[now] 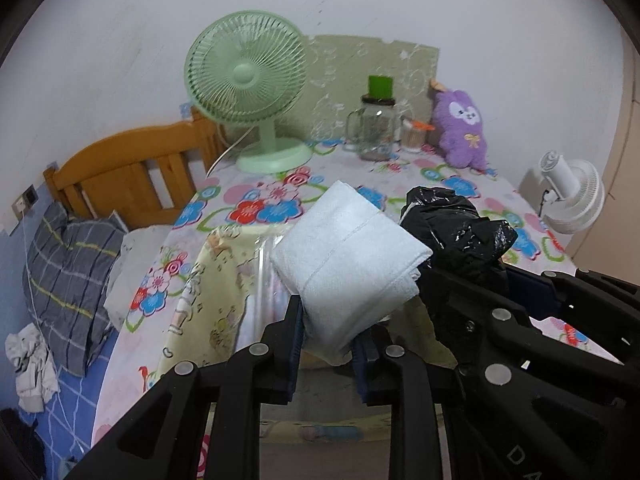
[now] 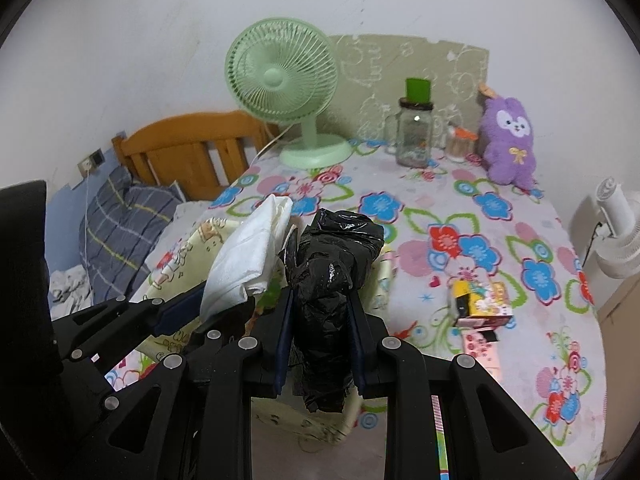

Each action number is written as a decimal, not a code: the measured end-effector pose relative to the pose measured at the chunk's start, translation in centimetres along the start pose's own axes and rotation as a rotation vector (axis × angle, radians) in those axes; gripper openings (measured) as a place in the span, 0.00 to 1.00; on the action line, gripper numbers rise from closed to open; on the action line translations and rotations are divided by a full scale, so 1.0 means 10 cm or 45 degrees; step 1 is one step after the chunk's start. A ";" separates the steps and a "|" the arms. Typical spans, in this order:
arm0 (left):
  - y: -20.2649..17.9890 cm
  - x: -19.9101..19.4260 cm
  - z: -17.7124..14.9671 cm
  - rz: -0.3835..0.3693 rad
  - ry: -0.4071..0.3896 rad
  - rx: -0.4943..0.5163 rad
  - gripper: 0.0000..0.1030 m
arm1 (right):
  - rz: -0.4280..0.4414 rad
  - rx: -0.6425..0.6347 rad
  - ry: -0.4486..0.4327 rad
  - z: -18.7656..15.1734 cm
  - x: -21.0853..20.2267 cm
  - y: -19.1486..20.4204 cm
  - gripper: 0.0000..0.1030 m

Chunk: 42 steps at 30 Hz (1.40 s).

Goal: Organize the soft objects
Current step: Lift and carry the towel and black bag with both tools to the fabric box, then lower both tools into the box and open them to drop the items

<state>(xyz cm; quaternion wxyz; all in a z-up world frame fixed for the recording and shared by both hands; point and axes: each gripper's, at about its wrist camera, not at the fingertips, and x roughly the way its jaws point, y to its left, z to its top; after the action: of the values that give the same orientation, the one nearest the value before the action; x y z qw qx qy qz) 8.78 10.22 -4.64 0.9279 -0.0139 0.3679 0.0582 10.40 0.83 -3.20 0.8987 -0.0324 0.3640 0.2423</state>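
My left gripper [image 1: 330,332] is shut on a folded white towel [image 1: 352,256] and holds it up above a pale yellow cartoon-print fabric bin [image 1: 218,280]. The towel also shows in the right wrist view [image 2: 248,256]. My right gripper [image 2: 320,312] is shut on a crumpled black plastic bag [image 2: 334,264], held above the same bin [image 2: 192,248]. The bag also shows in the left wrist view [image 1: 456,228], just right of the towel. A purple plush toy [image 2: 508,140] sits upright at the table's far right.
The table has a floral cloth [image 2: 500,208]. A green fan [image 2: 288,88], a glass jar with a green lid [image 2: 414,128] and a small cup [image 2: 458,144] stand at the back. A small colourful box [image 2: 482,304] lies right. A bed with a plaid pillow [image 1: 72,272] is left; a white fan [image 1: 572,192] right.
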 end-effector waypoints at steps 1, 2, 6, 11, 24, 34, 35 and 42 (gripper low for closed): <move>0.02 0.02 -0.01 0.008 0.006 -0.001 0.24 | 0.005 -0.003 0.007 0.00 0.03 0.01 0.27; 0.05 0.04 -0.02 0.023 0.008 0.001 0.25 | 0.013 -0.008 0.017 0.00 0.08 0.02 0.27; 0.11 0.10 -0.05 0.060 0.025 0.011 0.30 | 0.036 -0.025 0.052 -0.01 0.21 0.09 0.27; 0.22 0.17 -0.09 0.057 0.070 -0.022 0.40 | 0.064 -0.041 0.088 -0.01 0.33 0.16 0.27; 0.34 0.20 -0.15 0.027 0.101 -0.064 0.77 | 0.122 -0.051 0.134 -0.04 0.47 0.26 0.42; 0.30 0.12 -0.15 -0.009 0.077 -0.070 0.85 | 0.098 -0.041 0.101 -0.04 0.36 0.21 0.69; 0.29 0.11 -0.14 -0.011 0.073 -0.068 0.86 | 0.097 -0.041 0.098 -0.04 0.35 0.20 0.70; 0.21 0.01 -0.13 -0.024 0.039 -0.053 0.90 | 0.077 -0.033 0.062 -0.05 0.20 0.14 0.76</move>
<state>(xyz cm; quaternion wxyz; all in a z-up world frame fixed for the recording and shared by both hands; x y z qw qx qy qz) 7.75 12.20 -5.62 0.9223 -0.0376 0.3805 0.0570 10.70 2.75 -4.78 0.8814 -0.0390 0.3833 0.2733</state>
